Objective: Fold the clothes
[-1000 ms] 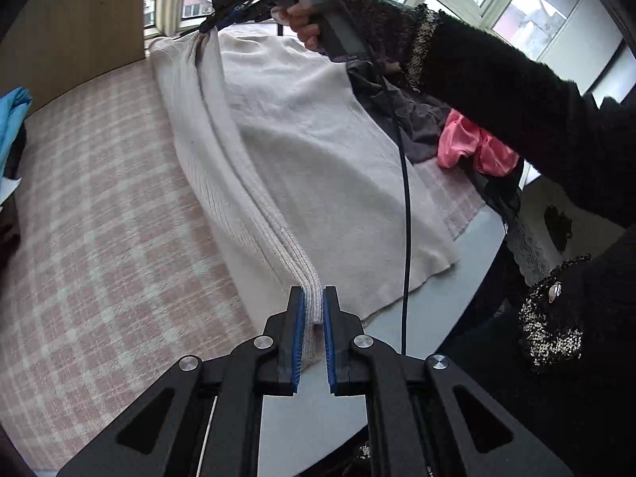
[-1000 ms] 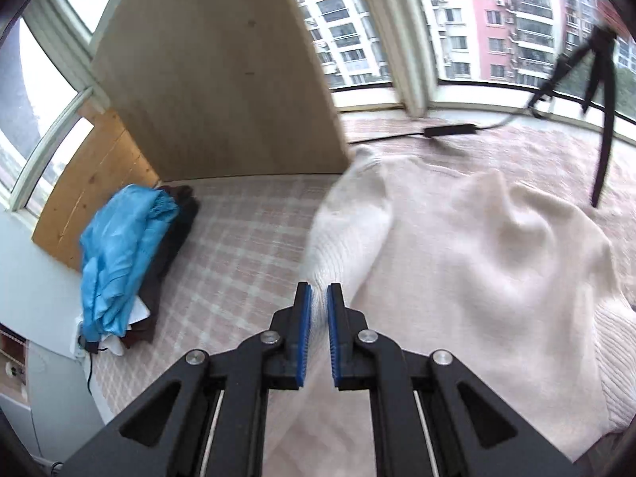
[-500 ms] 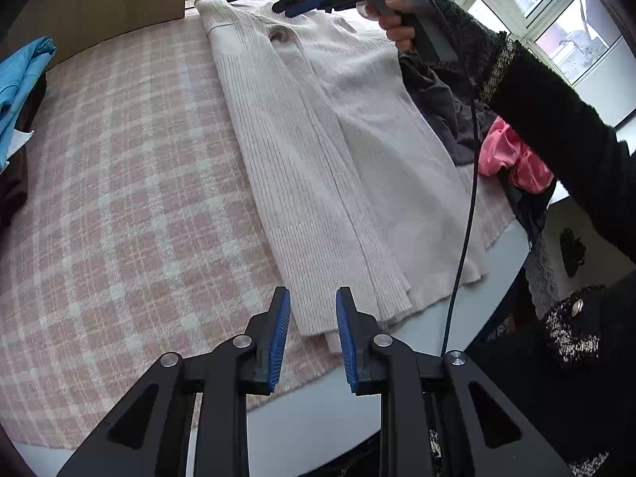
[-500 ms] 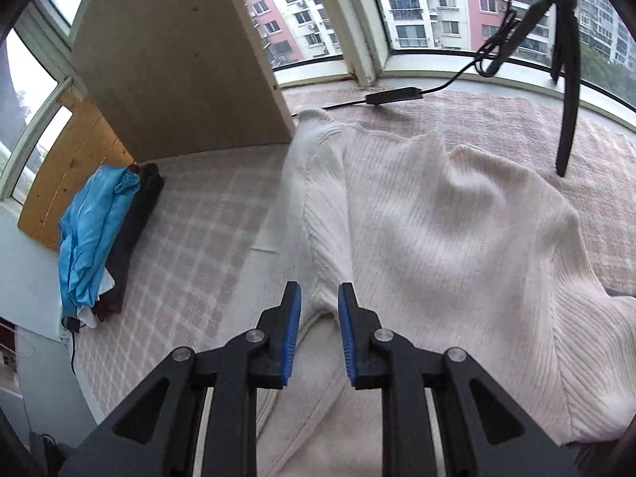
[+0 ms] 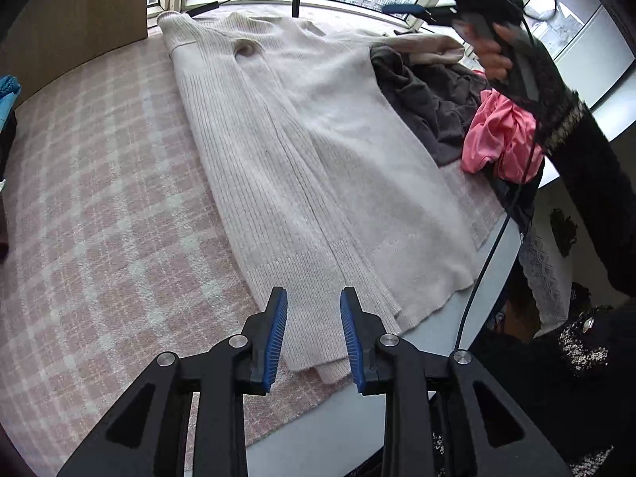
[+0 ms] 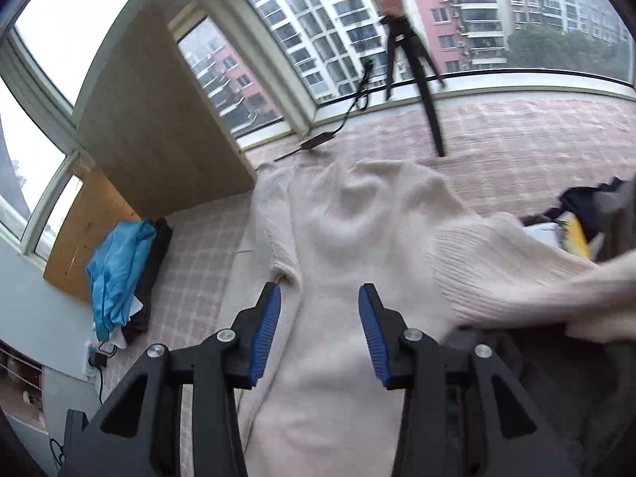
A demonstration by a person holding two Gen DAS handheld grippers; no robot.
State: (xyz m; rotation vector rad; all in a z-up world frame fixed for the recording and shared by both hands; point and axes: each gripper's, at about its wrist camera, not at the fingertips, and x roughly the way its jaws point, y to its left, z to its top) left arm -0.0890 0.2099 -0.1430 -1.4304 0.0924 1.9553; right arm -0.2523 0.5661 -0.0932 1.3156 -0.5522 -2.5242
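Cream knit cardigan (image 5: 302, 167) lies flat on the checked surface (image 5: 99, 218): soft, limp, best pinched at its ribbed hem. Left claw (image 5: 314, 334) and right claw (image 6: 320, 330), jaws just spread, are released, empty.

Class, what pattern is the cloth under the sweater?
Pink and white check cloth under the cream sweater; clearest in the left wrist view.

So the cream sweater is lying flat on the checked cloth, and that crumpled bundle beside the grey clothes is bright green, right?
Not quite. The cream sweater does lie flat on the checked cloth, but the crumpled bundle beside the grey clothes is pink, not green. The left wrist view shows it.
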